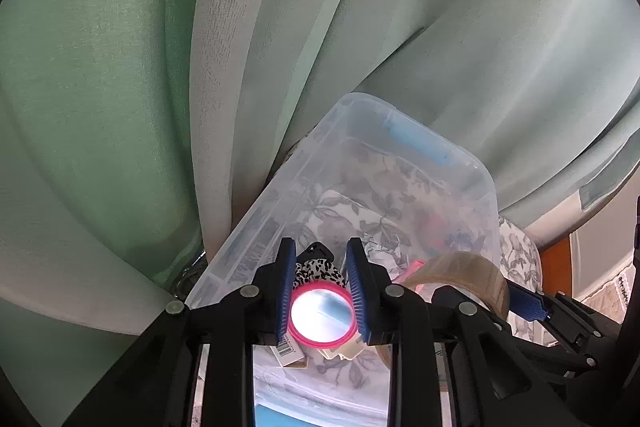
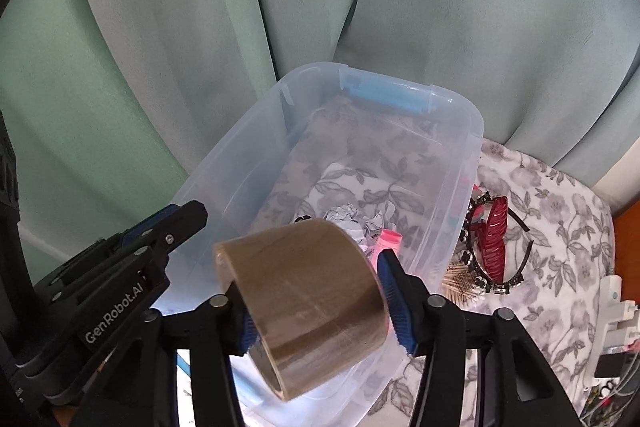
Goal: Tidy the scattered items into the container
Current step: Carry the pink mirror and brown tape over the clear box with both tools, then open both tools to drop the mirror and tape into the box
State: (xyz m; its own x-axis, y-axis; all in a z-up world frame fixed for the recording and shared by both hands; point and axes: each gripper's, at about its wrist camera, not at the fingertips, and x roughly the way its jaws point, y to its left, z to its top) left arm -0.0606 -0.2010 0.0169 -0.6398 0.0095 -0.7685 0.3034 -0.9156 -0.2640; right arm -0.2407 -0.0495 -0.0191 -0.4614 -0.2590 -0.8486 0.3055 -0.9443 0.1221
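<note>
The left gripper [image 1: 320, 281] hung over the near end of the clear plastic container [image 1: 460, 163], its blue pads set narrowly on either side of a pink-rimmed round mirror [image 1: 323, 313]; whether the pads pressed on the rim or stood just off it could not be told. Beneath the mirror lay a black-and-white spotted piece [image 1: 316, 269] and a barcoded tag [image 1: 289, 349]. The right gripper [image 2: 316, 303] stood just beside it above the container's [image 2: 256, 131] near rim, jaws about half wide around a roll of brown packing tape [image 2: 308, 303], which tilted between the pads; a firm grip could not be confirmed. Inside, crumpled paper [image 2: 360, 221] and a pink item [image 2: 389, 241] sat near the front, while the far half of the floor lay bare. Green curtains [image 2: 168, 27] hung close behind the far wall. On the flowered cloth [image 2: 560, 227] to the right, just outside the side wall, lay a dark red hair claw [image 2: 493, 239] and a black headband [image 2: 518, 223].
</note>
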